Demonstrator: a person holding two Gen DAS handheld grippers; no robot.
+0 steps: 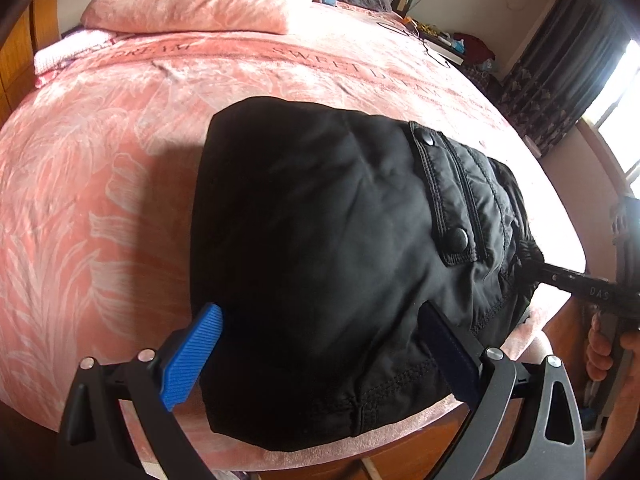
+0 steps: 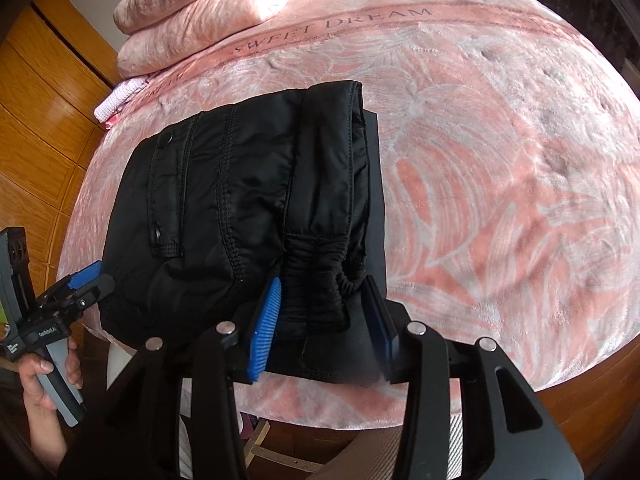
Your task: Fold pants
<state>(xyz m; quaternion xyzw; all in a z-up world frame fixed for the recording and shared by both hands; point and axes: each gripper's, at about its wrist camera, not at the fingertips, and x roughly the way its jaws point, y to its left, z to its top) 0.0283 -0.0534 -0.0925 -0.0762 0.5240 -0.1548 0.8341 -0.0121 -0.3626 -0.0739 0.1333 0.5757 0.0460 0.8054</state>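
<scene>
- Pretty clearly a bedroom in someone's home
- big bed with a fuzzy pink leaf-print blanket, "SWEET DREAM" woven across it
- folded pink quilts stacked at the far edge of the bed
- orange wooden wardrobe along the left side
- dark patterned curtain by a bright window on the right
- cluttered shelf past the far right corner of the bed, lived-in kind of mess
</scene>
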